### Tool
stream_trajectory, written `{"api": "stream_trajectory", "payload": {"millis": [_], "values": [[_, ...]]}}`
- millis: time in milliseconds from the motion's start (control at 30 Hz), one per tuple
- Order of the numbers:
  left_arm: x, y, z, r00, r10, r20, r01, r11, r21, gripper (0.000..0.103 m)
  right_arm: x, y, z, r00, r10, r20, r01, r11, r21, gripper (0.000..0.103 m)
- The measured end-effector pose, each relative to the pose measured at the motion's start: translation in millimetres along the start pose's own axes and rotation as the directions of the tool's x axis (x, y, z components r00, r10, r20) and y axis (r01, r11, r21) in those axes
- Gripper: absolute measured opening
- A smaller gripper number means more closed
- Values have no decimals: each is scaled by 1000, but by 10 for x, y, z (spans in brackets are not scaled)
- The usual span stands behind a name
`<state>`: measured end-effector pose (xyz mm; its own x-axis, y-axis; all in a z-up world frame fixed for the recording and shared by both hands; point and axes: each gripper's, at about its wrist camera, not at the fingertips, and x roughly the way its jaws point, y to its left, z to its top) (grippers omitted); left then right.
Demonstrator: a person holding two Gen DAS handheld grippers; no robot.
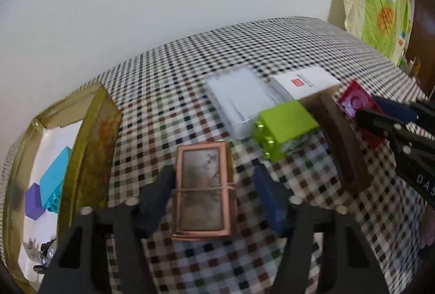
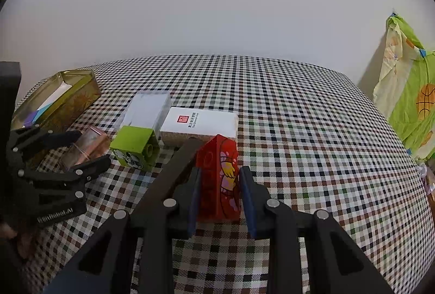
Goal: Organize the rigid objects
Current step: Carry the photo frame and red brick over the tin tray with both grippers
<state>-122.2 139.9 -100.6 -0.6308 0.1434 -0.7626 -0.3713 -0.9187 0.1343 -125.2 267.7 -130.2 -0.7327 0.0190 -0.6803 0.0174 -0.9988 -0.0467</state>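
The left gripper [image 1: 214, 180] stands open around the stiff, light pink card pack [image 1: 202, 189]; grip its long edges. The right gripper [image 2: 220, 196] clamps the red block [image 2: 218, 180].

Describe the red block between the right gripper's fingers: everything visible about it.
The red block is a translucent red plastic toy brick, taller than wide, with a cartoon print in pink, yellow and white on one face. The left wrist view shows round studs on another face. It stands on the checkered tablecloth, between the right gripper whose blue-padded fingers close on its sides. A dark brown strip lies right beside it; a white box sits just behind.
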Motion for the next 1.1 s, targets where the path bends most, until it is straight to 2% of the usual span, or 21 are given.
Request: {"api": "stream_trajectory", "payload": {"millis": [133,200,300,433,567,667,867,1100], "values": [[11,35,6,998,-70,-7,70,996,-47,45,2,25,-8,1000,-5,-2,5,1000,-6,31],[-4,9,-5,998,-67,-4,67,997,-47,45,-4,27,-3,1000,-9,0,9,1000,-7,31],[-61,-62,-10,1000,-23,10,23,999,-24,45,-35,19,-6,1000,-13,15,13,1000,-4,30],[-145,-138,0,997,45,70,-45,999,-2,45,-52,26,-6,1000,-11,27,11,1000,-2,30],[-210,-253,26,988,100,117,-101,995,5,45,-76,47,-12,999,-9,42,10,1000,-7,30],[-265,-175,65,981,131,146,-132,991,-1,45,-111,59,-18,998,-10,59,10,1000,-11,30],[-404,-133,-19,960,193,201,-194,981,-17,45,-255,90,-46,991,-6,134,11,999,-33,30],[-484,-127,-71,950,212,229,-209,977,-41,45,-336,138,-60,982,-21,189,33,997,-63,30]]}}
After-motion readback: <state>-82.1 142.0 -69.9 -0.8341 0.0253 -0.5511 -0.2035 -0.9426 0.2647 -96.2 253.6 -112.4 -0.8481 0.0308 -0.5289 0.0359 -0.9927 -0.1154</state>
